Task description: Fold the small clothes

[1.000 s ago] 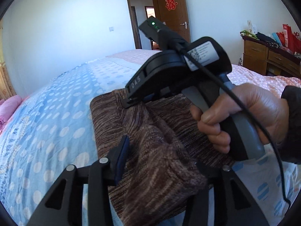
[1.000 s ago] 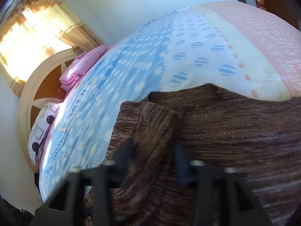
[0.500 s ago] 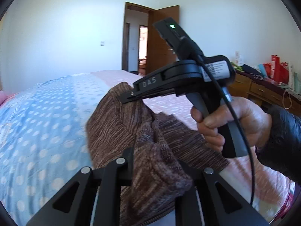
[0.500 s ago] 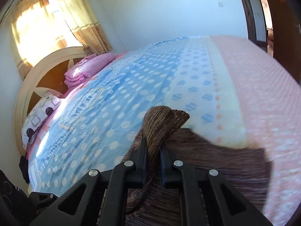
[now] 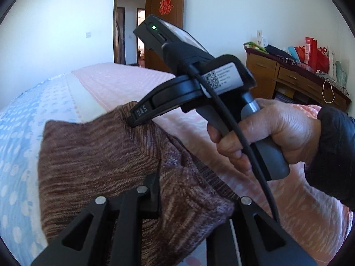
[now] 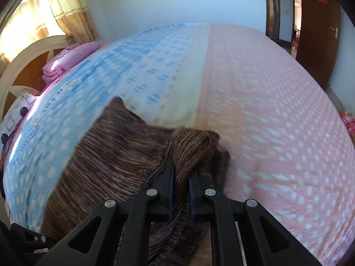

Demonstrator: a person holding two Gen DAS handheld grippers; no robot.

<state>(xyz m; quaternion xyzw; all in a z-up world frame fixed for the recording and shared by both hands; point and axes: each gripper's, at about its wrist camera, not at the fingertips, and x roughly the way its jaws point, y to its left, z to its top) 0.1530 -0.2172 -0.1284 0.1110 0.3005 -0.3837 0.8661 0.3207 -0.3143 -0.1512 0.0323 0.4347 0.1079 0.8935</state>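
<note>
The left gripper (image 5: 190, 199) had a thick bunched fold of the brown knit sweater (image 5: 93, 161) clamped between its fingers, right at the bottom of the left wrist view, though the right-hand finger was mostly buried under the knit. Over on the right wrist view, the right gripper (image 6: 180, 178) was pinched narrow on another ridge of the same sweater (image 6: 115, 155), the cloth rising up between the two blue-padded fingers (image 6: 169, 177). Just beyond, the sweater was lifted and draped, one corner sticking up over the bedspread (image 6: 266, 102), which ran blue with white dots on one side, cream down the middle, pink with white dots on the other. In the left wrist view the person's right hand (image 5: 273, 133) gripped the grey handle, the tool's black nose biting the sweater's upper edge. Farther back sat folded pink bedding (image 6: 66, 59) by the curved headboard (image 6: 24, 62), a wooden dresser (image 5: 295, 79) piled with bags, and an open door (image 5: 165, 22) carrying a red paper cutting.
</note>
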